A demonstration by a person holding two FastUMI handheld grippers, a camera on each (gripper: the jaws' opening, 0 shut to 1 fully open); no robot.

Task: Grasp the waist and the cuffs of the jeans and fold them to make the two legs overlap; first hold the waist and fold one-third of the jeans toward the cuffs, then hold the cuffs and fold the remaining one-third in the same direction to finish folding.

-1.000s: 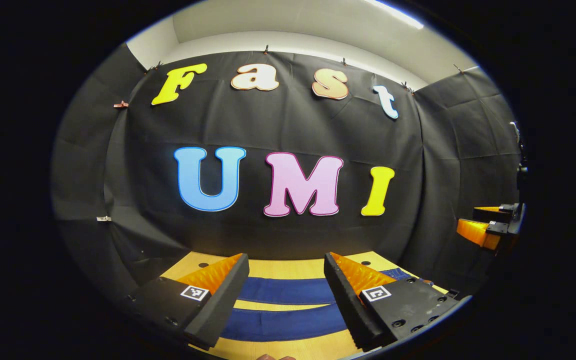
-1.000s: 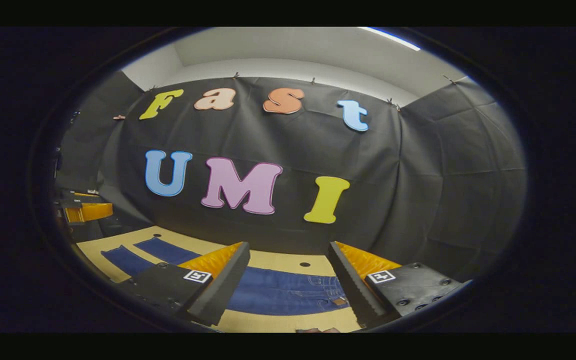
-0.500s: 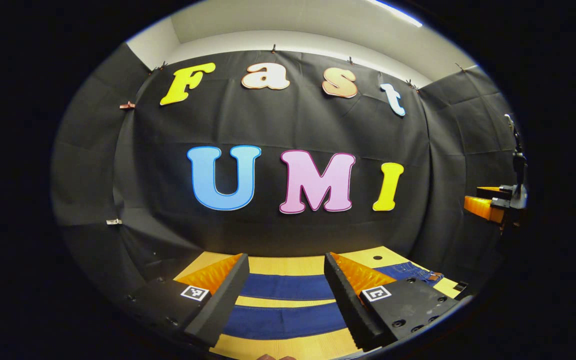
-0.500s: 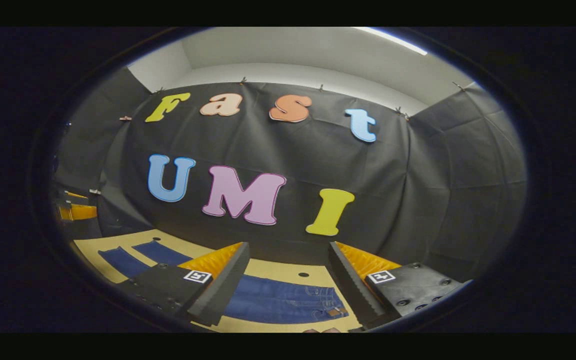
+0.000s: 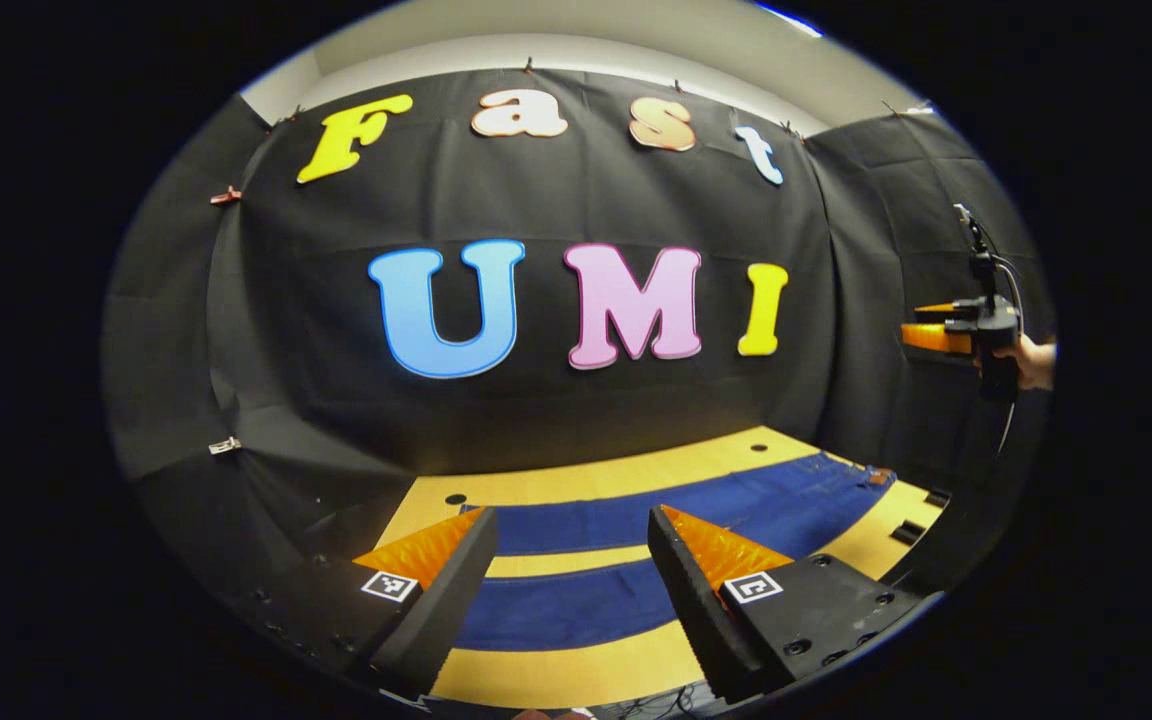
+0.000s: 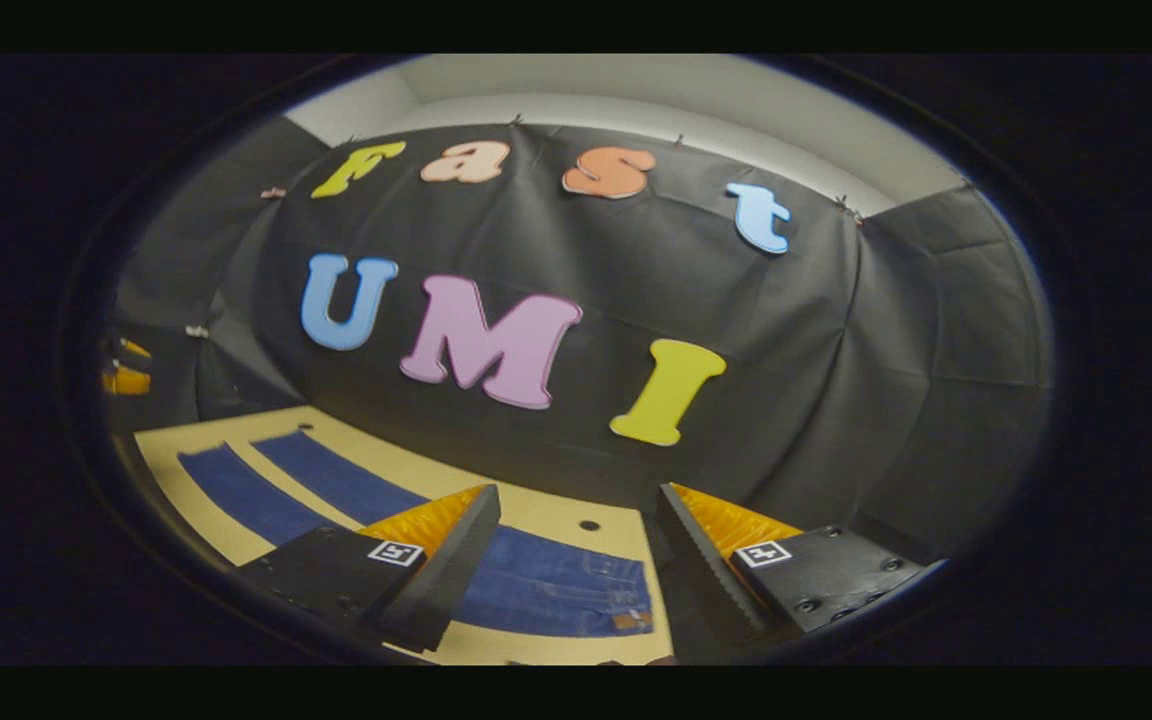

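Blue jeans (image 5: 636, 520) lie flat on a wooden table (image 5: 576, 675), the two legs side by side with a gap of wood between them. My left gripper (image 5: 571, 515) hovers open above the legs, with nothing between its fingers. The waist (image 5: 841, 478) lies at the far right. In the right gripper view the waist end (image 6: 556, 595) lies below my open right gripper (image 6: 579, 492), and the legs (image 6: 266, 490) run off to the left. A hand (image 5: 1034, 360) holds the right gripper (image 5: 941, 335) high at the right of the left gripper view. The left gripper (image 6: 124, 378) is small at the far left.
Black cloth walls close the table's far side and both ends. Small round holes (image 5: 455, 498) (image 6: 589, 524) dot the tabletop near the back edge. Dark clips (image 5: 904, 532) sit on the table's right edge, beyond the waist.
Both views have shifted so that more of the table and the jeans shows. In the left gripper view the right gripper has risen. Both grippers stay open and hold nothing.
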